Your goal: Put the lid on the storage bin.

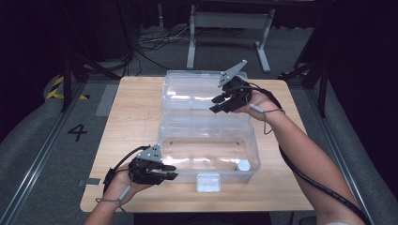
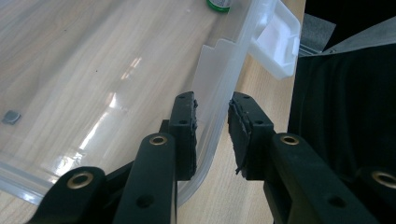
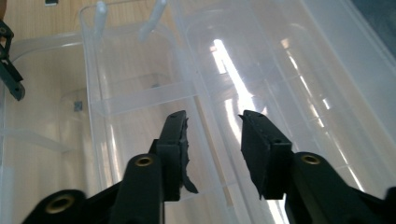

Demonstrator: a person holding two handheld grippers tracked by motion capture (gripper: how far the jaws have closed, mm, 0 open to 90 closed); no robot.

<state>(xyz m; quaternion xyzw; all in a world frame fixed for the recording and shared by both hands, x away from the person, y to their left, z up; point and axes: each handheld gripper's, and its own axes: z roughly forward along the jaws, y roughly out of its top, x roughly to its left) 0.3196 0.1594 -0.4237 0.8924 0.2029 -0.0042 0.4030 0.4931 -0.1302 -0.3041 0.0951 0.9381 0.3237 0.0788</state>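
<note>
A clear plastic box (image 1: 178,140) stands open on the wooden table (image 1: 133,117), its lid (image 1: 187,89) folded back flat behind it. My left gripper (image 1: 172,171) is at the box's front left corner. In the left gripper view it (image 2: 212,100) is open, with the box's front wall (image 2: 224,70) running between its jaws. My right gripper (image 1: 215,104) hovers open over the right part of the lid. In the right gripper view it (image 3: 212,116) points at the ridge where the lid (image 3: 289,70) meets the box (image 3: 130,88). A small white round object (image 1: 243,165) lies in the box's front right corner.
A white latch (image 1: 208,182) sticks out from the box's front wall, also the latch (image 2: 278,39) in the left gripper view. A small grey square (image 2: 11,116) lies on the box floor. Bare table flanks the box. A stand's legs (image 1: 225,42) and cables lie on the floor beyond.
</note>
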